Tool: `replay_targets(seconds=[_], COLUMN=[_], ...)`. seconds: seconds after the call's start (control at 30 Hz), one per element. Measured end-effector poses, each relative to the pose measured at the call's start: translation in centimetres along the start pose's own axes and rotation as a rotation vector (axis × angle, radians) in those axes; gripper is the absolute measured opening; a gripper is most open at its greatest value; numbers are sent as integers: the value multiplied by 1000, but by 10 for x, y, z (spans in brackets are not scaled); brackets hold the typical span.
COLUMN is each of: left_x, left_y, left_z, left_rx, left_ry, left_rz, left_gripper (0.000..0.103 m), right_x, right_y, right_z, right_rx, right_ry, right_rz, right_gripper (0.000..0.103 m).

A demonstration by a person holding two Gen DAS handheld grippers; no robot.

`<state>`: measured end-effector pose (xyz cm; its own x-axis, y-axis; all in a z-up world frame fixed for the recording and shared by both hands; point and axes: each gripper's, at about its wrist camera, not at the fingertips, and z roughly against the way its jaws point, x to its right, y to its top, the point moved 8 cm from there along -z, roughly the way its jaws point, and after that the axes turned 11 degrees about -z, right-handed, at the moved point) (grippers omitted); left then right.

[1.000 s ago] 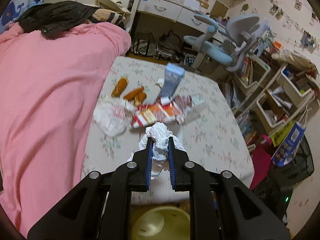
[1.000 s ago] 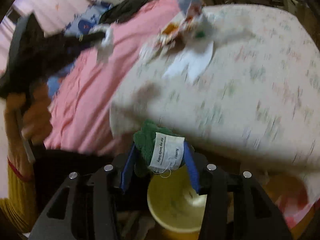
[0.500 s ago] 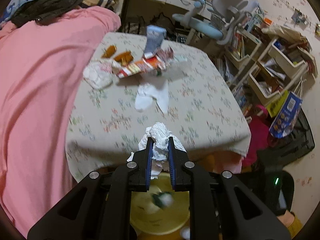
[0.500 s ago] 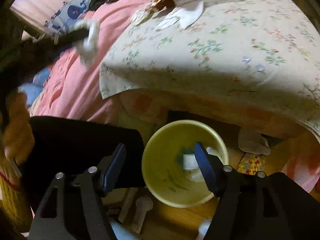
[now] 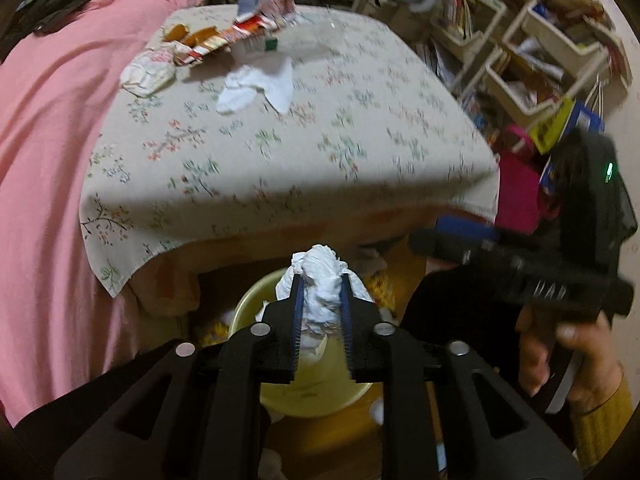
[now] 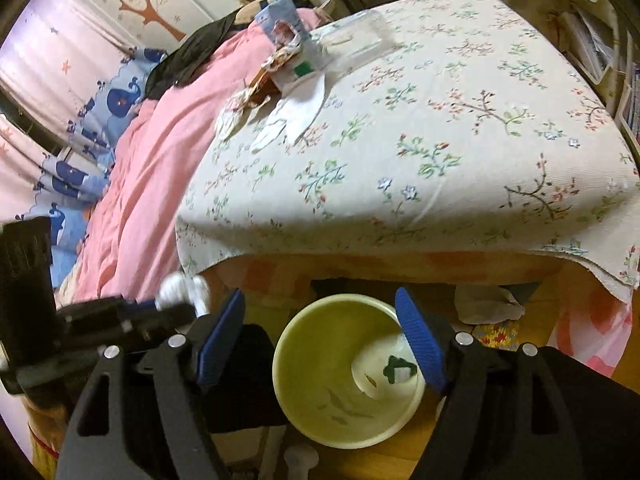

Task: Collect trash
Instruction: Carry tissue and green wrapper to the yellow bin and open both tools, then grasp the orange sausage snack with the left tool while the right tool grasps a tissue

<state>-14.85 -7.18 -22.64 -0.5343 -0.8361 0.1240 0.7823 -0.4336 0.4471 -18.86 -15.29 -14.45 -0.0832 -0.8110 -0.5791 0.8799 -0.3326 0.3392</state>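
Observation:
My left gripper [image 5: 321, 284] is shut on a crumpled white tissue [image 5: 318, 280] and holds it over the yellow-green bin [image 5: 246, 310] on the floor in front of the table. My right gripper [image 6: 320, 308] is open and empty above the same bin [image 6: 296, 344]; a green and white scrap [image 6: 398, 370] lies at the bin's bottom. The left gripper with the tissue [image 6: 180, 286] shows at the left of the right wrist view. On the floral table [image 5: 304, 148] lie a flat white tissue [image 5: 256, 86], a crumpled wrapper [image 5: 148, 72] and red snack packets [image 5: 224, 40].
A pink blanket [image 5: 52, 128] covers the bed left of the table. A clear plastic box [image 6: 352, 40] and a blue carton [image 6: 280, 16] stand at the table's far side. Shelves and bins [image 5: 532, 48] crowd the right. A crumpled paper [image 6: 488, 304] lies under the table.
The right gripper opened and dropped the green labelled scrap into the bin. The left gripper drew back from the table with the tissue and now hangs over the bin.

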Motion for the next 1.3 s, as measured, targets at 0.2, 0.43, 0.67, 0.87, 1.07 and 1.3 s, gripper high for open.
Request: replay_targets(seconds=[0.2,0.43,0.67,0.87,1.07,1.3], left_x=[2,-29,-79,-106,-147,-182], left_y=[0,25,49,68,93,145], left_z=[4,42,81,96,94,59], left_rx=[4,179,321,384,398,343], left_ry=[68,199,307,396,409,403], left_rz=[-45,32,169,191,281,286], left_gripper=[55,66,68,73,74,74], right_x=[6,3,-6,-21,-39,-63], right_y=[8,17,27,32,40,69], right_z=[11,23,22,17,-4,-34], right_rx=[74,178,241,279,249,232], right_ry=[-9,-49,-56,-64,-71,-77], right_rz=[-5,43,84,139,181,204], right_gripper=[75,76,78,81,81,81])
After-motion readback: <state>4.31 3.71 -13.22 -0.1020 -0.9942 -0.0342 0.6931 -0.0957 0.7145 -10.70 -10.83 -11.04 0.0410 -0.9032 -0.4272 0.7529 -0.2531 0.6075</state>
